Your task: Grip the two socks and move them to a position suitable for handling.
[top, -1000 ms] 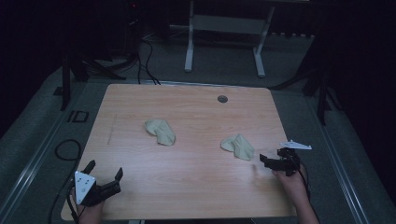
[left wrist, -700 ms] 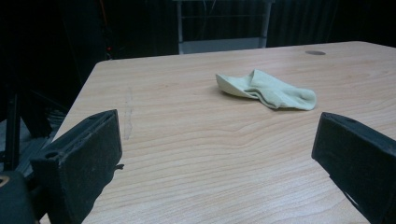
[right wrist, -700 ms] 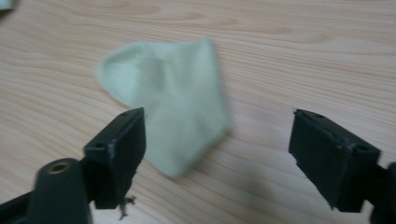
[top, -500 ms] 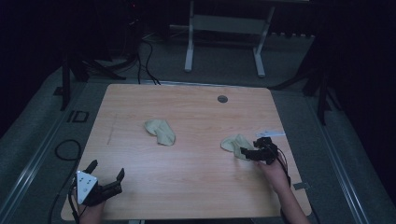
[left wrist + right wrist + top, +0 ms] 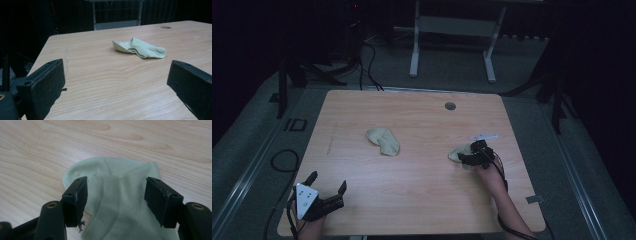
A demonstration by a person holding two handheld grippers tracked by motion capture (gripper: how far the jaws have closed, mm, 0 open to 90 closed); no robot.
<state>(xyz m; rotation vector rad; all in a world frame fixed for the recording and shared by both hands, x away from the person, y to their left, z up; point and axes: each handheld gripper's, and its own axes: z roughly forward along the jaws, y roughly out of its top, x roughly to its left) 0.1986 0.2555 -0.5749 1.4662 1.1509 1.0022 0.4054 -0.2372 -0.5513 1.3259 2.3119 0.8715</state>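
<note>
Right tongs (image 5: 116, 197) straddle the near sock (image 5: 117, 195) on the bench (image 5: 422, 190), jaws just closing in, not yet pinching. Left tongs (image 5: 328, 192) wait released. Far sock (image 5: 383, 141) lies untouched, so both still need gathering.

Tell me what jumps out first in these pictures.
Two pale green socks on a bare wooden table. The right gripper is down over the sock at the right, jaws just closing either side of it, not yet pinching. The other sock lies mid-table, and the left gripper waits open at the near left corner.
</note>
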